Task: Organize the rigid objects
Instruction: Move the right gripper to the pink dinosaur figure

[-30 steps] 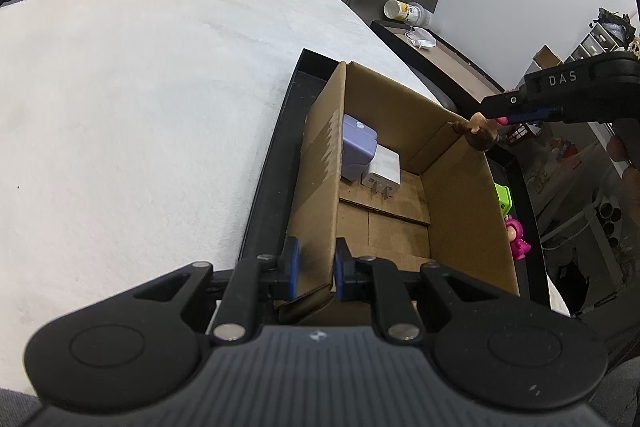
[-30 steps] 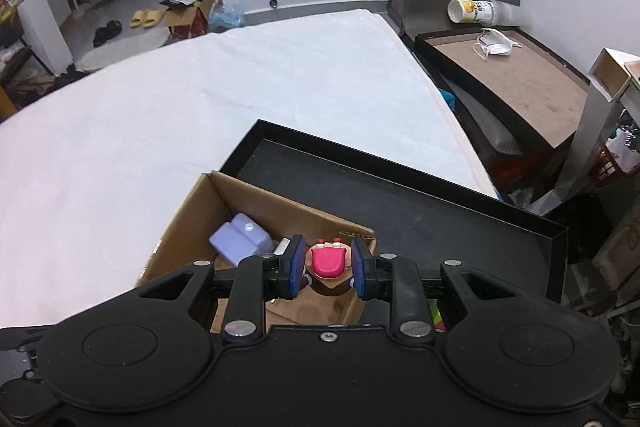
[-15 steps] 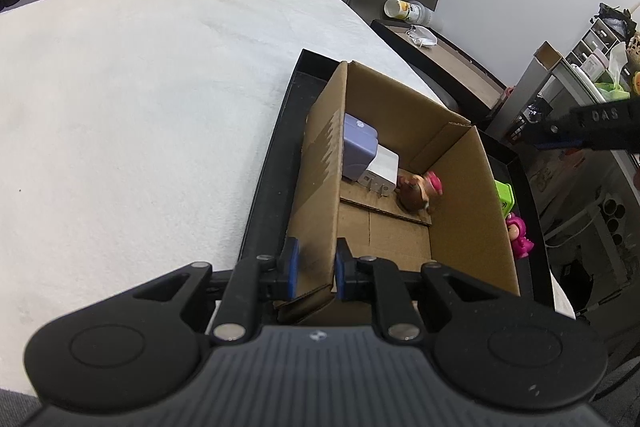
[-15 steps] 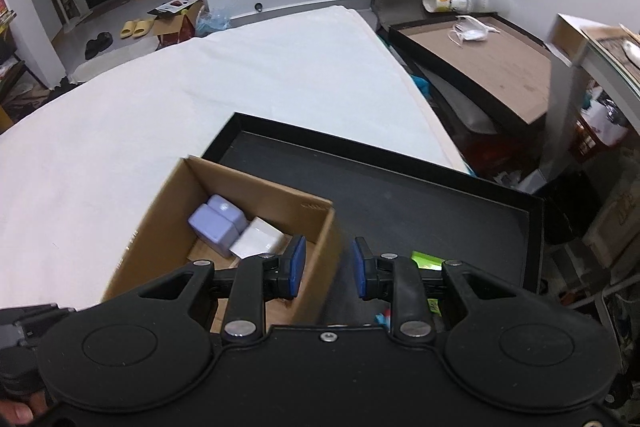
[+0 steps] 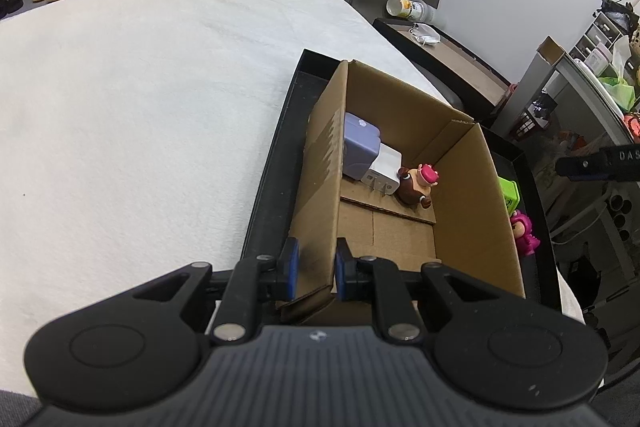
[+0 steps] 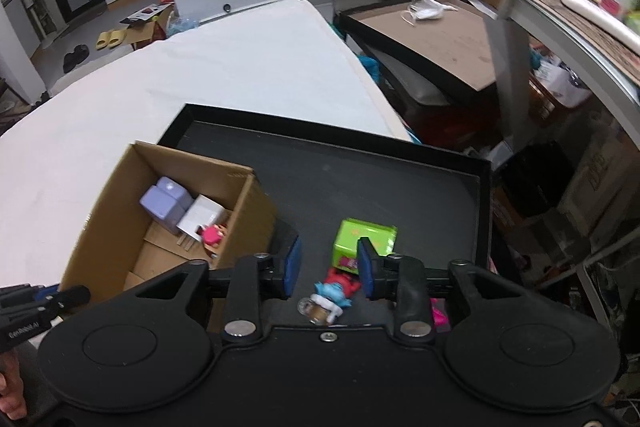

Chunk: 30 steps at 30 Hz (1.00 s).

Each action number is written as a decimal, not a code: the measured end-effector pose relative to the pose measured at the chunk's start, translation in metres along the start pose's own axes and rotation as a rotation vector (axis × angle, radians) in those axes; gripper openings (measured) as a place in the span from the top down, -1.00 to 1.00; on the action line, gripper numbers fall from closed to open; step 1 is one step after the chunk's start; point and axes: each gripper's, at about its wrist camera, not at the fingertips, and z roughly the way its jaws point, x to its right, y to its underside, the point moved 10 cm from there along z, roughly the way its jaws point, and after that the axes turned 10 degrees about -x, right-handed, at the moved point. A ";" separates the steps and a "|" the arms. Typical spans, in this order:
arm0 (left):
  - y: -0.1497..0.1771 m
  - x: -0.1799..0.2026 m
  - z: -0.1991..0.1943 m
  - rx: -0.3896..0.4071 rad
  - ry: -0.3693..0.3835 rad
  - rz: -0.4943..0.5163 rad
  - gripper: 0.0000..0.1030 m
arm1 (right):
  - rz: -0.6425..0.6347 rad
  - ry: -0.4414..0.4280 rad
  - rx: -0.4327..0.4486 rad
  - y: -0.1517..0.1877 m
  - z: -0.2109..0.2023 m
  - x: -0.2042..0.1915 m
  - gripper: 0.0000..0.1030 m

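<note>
Your right gripper (image 6: 328, 265), which pinched the brown figurine (image 5: 416, 183) a second ago, is now released and empty over the black tray (image 6: 400, 187), above the green cube (image 6: 366, 237) and blue figure (image 6: 334, 293). The figurine lies on its side in the cardboard box (image 5: 476, 211), touching the white charger (image 5: 384, 167), pink-capped head toward the far right corner. Your left gripper (image 5: 313, 269) stays clenched on the box's near wall; "DAS" reads on the right gripper's side.

Both the left gripper (image 5: 313, 269) and the right gripper (image 6: 328, 269) are built in matte black plastic, fitted with blue finger pads and silver screws.
</note>
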 end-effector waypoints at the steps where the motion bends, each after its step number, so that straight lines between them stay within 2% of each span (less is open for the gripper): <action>1: 0.000 0.000 0.000 0.000 -0.002 0.001 0.68 | 0.006 0.001 0.000 0.003 0.001 0.004 0.23; 8: 0.000 0.001 -0.001 0.000 -0.011 0.002 0.67 | 0.055 -0.005 -0.015 0.023 0.013 0.030 0.15; 11: 0.000 0.001 -0.001 -0.001 -0.014 0.002 0.67 | 0.066 0.000 -0.015 0.032 0.021 0.039 0.03; 22: 0.000 0.003 -0.001 -0.002 -0.044 0.008 0.68 | 0.028 0.021 -0.030 0.053 0.050 0.051 0.00; 25: -0.001 0.004 0.000 -0.003 -0.054 0.012 0.68 | 0.019 0.026 -0.019 0.054 0.053 0.054 -0.12; 30: -0.001 0.005 0.003 -0.009 -0.067 0.015 0.67 | 0.006 0.030 -0.024 0.056 0.063 0.060 -0.13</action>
